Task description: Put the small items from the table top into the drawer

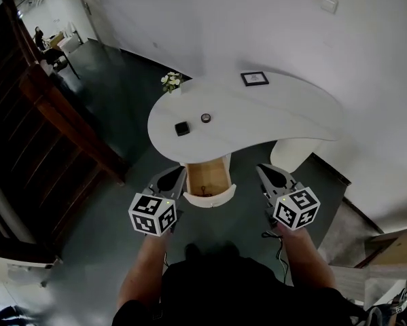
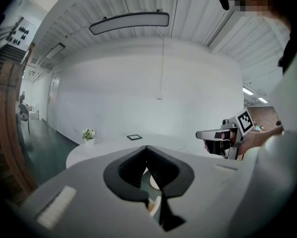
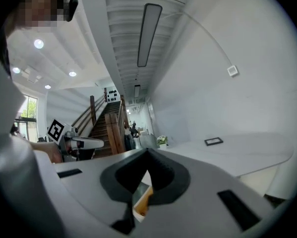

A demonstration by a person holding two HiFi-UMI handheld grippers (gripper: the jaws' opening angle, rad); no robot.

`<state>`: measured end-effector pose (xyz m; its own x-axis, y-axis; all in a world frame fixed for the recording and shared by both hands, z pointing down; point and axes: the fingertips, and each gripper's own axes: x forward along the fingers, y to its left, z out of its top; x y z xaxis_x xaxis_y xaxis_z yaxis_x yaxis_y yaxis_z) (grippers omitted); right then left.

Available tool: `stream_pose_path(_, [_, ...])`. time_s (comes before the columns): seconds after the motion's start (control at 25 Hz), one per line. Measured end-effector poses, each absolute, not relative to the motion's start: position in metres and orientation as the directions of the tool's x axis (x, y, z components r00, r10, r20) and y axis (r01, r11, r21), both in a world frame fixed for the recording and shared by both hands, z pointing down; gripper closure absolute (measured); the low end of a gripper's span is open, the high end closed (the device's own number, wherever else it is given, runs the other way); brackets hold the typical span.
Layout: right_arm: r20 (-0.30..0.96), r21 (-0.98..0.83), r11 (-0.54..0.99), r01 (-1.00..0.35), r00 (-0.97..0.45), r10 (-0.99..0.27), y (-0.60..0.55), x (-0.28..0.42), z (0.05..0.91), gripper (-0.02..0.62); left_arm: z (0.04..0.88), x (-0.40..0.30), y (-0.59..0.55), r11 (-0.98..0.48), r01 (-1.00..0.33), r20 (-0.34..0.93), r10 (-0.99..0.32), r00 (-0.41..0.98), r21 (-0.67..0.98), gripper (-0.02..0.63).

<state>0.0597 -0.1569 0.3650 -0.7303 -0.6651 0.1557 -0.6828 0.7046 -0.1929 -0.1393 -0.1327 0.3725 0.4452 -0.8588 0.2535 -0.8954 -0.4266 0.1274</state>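
Observation:
A small black square item (image 1: 182,128) and a small round dark item (image 1: 206,118) lie on the white curved table (image 1: 285,117). Below the table's front edge the drawer (image 1: 206,178) stands pulled out, its wooden inside showing. My left gripper (image 1: 170,178) hovers just left of the drawer and my right gripper (image 1: 268,175) just right of it, both well short of the items. In the left gripper view my left gripper (image 2: 147,148) has its jaws together with nothing between them. In the right gripper view my right gripper (image 3: 148,151) is likewise shut and empty.
A black picture frame (image 1: 255,79) lies at the table's far side and a small pot of flowers (image 1: 171,81) stands at its far left end. A dark wooden staircase (image 1: 60,121) runs along the left. A white wall curves behind the table.

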Motion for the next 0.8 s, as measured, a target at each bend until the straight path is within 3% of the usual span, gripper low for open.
stream_pose_path(0.44, [0.025,-0.087,0.684,-0.724,-0.688,-0.725,-0.173,0.025,0.289,0.586,0.321,-0.186,-0.165,-0.424,-0.901,0.173,-0.884,0.433,0.088,0.594])
stream_pose_path(0.8, [0.063,-0.130,0.686,-0.716,-0.696,-0.715,-0.161,0.002,0.312,0.588,0.332,-0.207,-0.154,-0.397,-0.915,0.160,-0.901,0.404,0.075,0.594])
